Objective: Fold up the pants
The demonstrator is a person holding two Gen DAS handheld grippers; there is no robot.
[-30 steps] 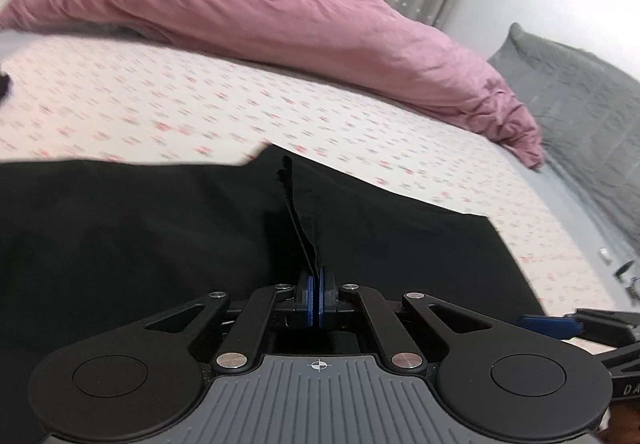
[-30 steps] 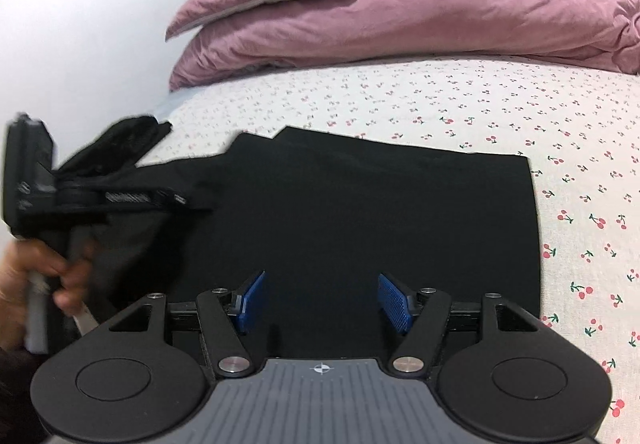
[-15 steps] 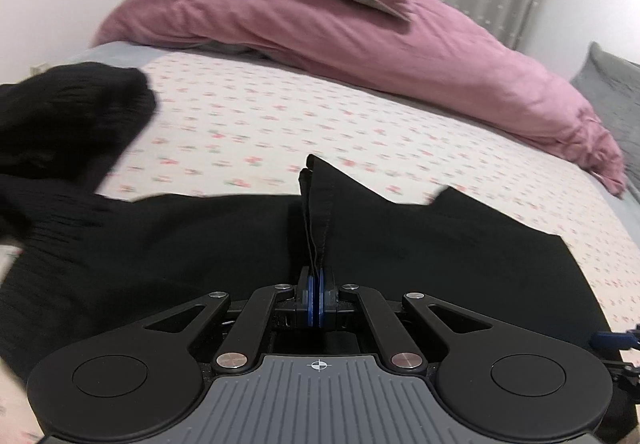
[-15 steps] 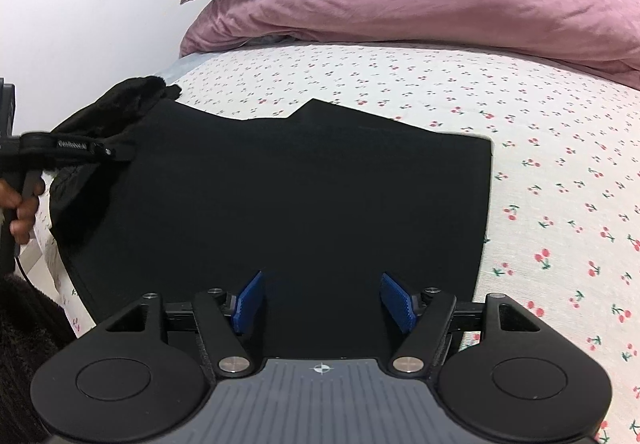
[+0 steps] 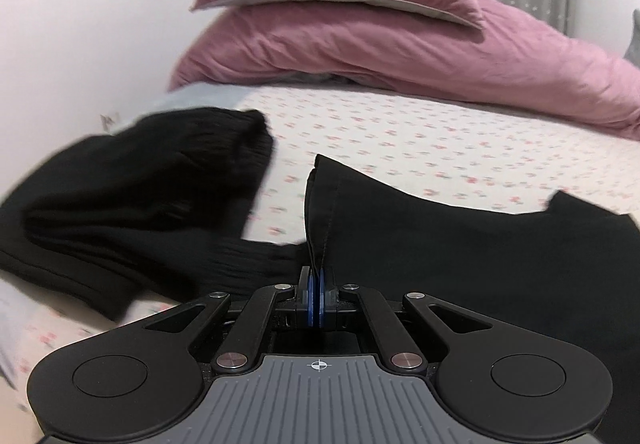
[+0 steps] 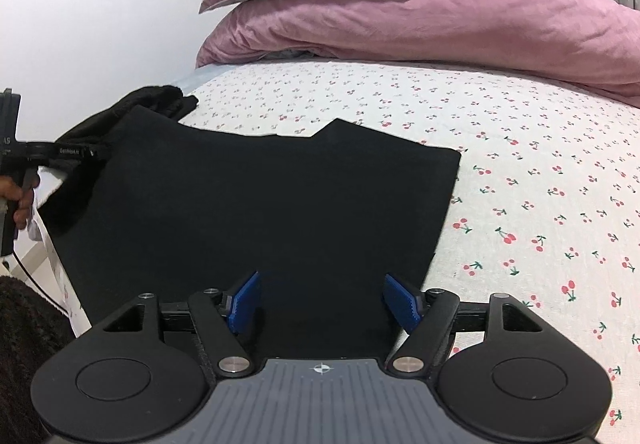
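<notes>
the black pants (image 6: pixel 272 204) are lying spread on the cherry-print bedsheet (image 6: pixel 540 184), on the near side of the pink duvet (image 6: pixel 440 16) that is heaped at the head of the bed, and well apart from it. they are looking soft, thin and light, a limp cloth that is likely to sag and slide wherever nothing is carrying it, so a pinch on a hem or a corner seems the best hold, with a second hold on the matching corner to keep the edge straight. the left gripper (image 5: pixel 316 284) is pinching exactly such an edge: its blue pads are pressed together on a stitched hem that is standing up out of them, the rest of the cloth trailing away toward the duvet. the right gripper (image 6: pixel 320 302) is hovering at the edge of the pants farthest from the duvet, its jaws standing wide and having just been opening further, with flat black cloth showing between the pads but nothing being squeezed. a bunched black ribbed garment (image 5: pixel 140 196) is lying just beside the pants on the wall side, looking thicker and heavier, and it could snag if the held hem is swept across it.
</notes>
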